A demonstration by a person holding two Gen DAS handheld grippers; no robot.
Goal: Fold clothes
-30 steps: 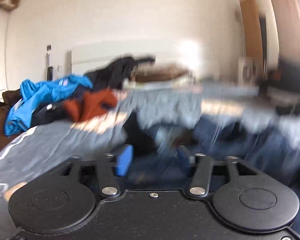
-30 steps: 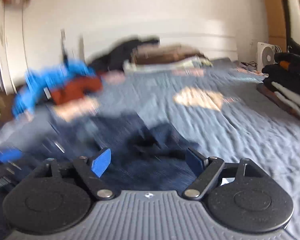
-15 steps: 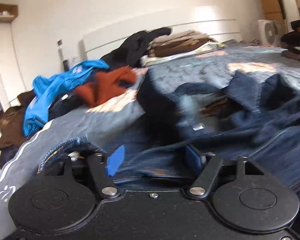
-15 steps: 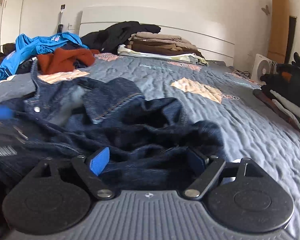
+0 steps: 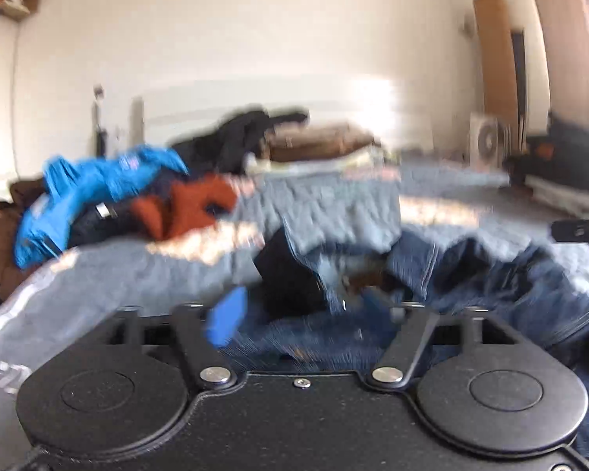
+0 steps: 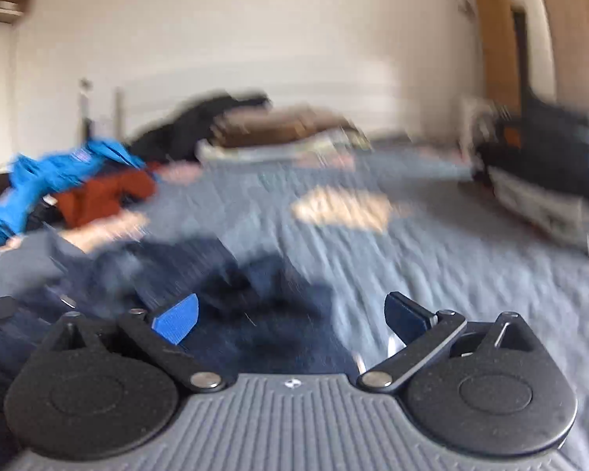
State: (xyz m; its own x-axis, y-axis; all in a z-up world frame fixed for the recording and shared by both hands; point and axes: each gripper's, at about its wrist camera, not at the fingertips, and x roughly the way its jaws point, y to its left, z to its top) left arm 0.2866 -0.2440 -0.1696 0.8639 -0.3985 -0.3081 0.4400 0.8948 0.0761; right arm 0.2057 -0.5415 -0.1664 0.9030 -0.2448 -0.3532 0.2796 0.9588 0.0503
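Both views are pretty smeared. The left gripper (image 5: 300,314) and right gripper (image 6: 290,314) sit with jaws spread, gripping nothing, over the crumpled jeans (image 6: 224,274) (details lost in blur) on the near bed (image 6: 432,267)

The left tool (image 5: 298,312): a black speckled housing with 2 round black discs, 2 black link arms on silver pivot pins, 1 small centre screw and blue finger pads (image 5: 225,320). The right tool (image 6: 290,316): a grey ribbed body, 2 matching black discs, silver pivots, blue pads (image 6: 176,318).
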